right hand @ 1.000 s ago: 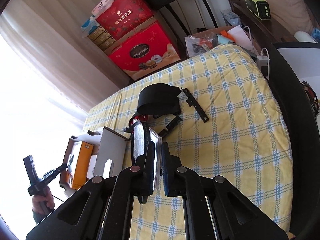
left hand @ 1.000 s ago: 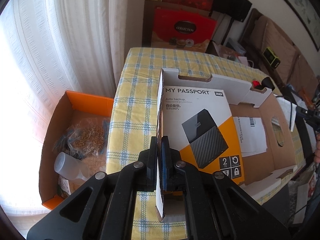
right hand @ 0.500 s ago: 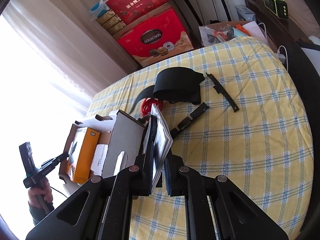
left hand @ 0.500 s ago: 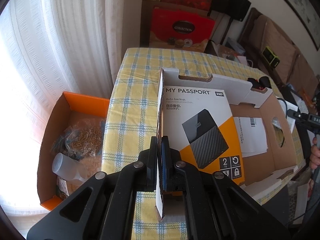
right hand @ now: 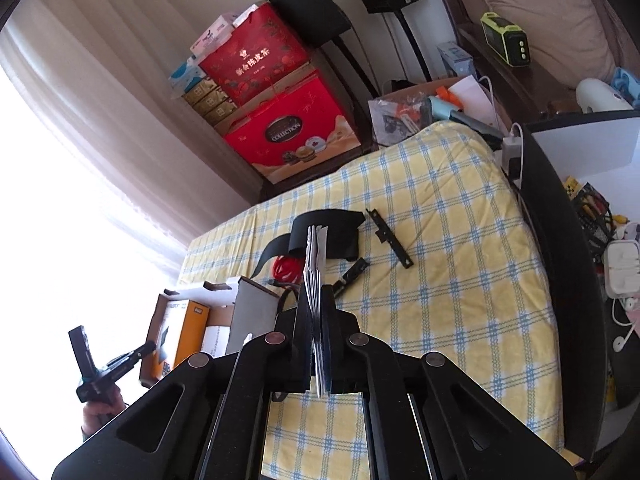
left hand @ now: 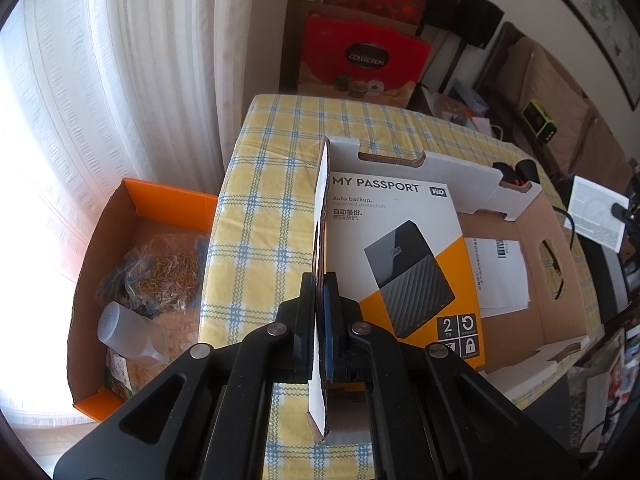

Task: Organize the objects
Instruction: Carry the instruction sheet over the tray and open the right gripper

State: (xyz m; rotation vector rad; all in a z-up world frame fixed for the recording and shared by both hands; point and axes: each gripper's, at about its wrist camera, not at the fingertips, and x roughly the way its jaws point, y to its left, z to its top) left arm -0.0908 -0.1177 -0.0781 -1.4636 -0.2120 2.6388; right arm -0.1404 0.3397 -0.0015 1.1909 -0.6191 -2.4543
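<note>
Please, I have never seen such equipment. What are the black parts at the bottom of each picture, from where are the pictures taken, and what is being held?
No robot: a person holds a two-finger gripper in each hand, each carrying a forward-looking camera. The left gripper is shut on the white side wall of an open cardboard box standing on the yellow checked tablecloth. Inside lies an orange and white hard-drive package and a white paper sheet. The right gripper is shut on a thin white booklet. Beyond it on the cloth lie a black strap, a red cable coil and a black metal bar.
</note>
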